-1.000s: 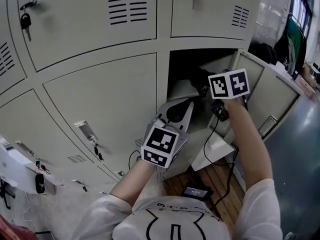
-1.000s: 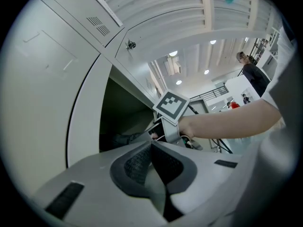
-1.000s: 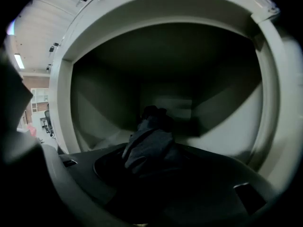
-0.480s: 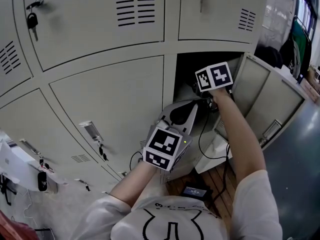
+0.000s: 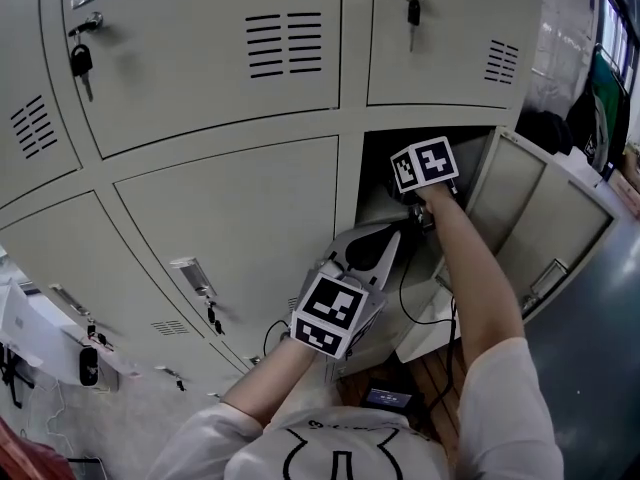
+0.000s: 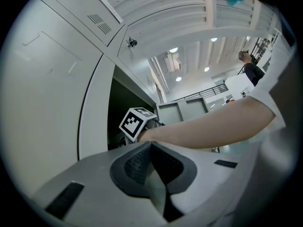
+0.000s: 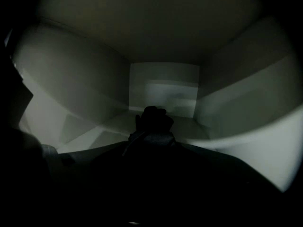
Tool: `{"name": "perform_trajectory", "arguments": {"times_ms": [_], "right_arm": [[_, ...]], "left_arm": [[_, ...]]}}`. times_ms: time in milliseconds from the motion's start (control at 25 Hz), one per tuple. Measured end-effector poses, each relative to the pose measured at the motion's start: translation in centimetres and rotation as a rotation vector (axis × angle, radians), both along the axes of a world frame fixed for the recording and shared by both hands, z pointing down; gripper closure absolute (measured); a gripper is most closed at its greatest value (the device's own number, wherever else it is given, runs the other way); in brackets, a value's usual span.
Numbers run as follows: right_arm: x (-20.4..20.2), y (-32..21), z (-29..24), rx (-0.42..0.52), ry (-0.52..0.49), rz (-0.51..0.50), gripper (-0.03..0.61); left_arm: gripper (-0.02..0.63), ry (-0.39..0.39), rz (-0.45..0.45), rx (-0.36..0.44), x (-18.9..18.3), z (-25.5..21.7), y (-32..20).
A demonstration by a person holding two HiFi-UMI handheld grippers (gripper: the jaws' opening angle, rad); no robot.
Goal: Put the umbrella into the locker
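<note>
Umbrella apparently between opening fingers of right gripper, inside locker.

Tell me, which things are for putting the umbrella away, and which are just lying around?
For the job: umbrella, between the opening jaws of the right gripper; open locker and its door.

Just there: left gripper, shut and empty; keys in other doors; black box on the floor.
</note>
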State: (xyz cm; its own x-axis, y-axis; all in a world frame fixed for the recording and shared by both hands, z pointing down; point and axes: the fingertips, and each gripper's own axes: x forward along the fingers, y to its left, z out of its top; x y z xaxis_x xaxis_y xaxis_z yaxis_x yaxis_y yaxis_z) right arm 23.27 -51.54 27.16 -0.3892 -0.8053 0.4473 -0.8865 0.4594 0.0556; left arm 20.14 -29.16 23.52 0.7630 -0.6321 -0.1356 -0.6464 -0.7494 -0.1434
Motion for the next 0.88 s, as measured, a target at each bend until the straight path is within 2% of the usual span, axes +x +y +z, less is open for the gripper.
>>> {"name": "perform_trajectory", "arguments": {"times_ms": [160, 320, 360, 440, 640, 720, 880], "right_arm": [[-0.1, -0.3, 0.1, -0.025, -0.007, 0.001, 0.299], [-0.5, -0.2, 0.0, 0.005, 0.011, -0.008, 0.276], [-0.6, -0.1, -0.1, 0.019, -0.001, -0.012, 0.252], [-0.7, 0.1, -0.5, 0.05, -0.038, -0.018, 0.16], [-0.4, 1.0, -1.8, 0.138, -0.091, -0.014, 0.078], [-0.2, 1.7, -2.1, 0.174, -0.092, -0.01, 0.016], [0.2, 3.5, -3.1, 0.251, -0.141, -0.002, -0.002]], "left_arm": [[0.607, -0.004, 0.001, -0.001, -0.1, -0.1, -0.1], [0.607, -0.005, -0.005, -0.002, 0.0, -0.1, -0.3], [0.607, -0.002, -0.004, -0.004, 0.0, -0.1, -0.2], [0.607, 0.004, -0.002, -0.006, -0.1, -0.2, -0.1], [0.607, 0.002, 0.007, -0.004, -0.2, -0.1, 0.3], [0.607, 0.006, 0.012, -0.008, -0.3, 0.0, 0.4], [0.607, 0.025, 0.013, -0.026, -0.8, 0.3, 0.5]]}}
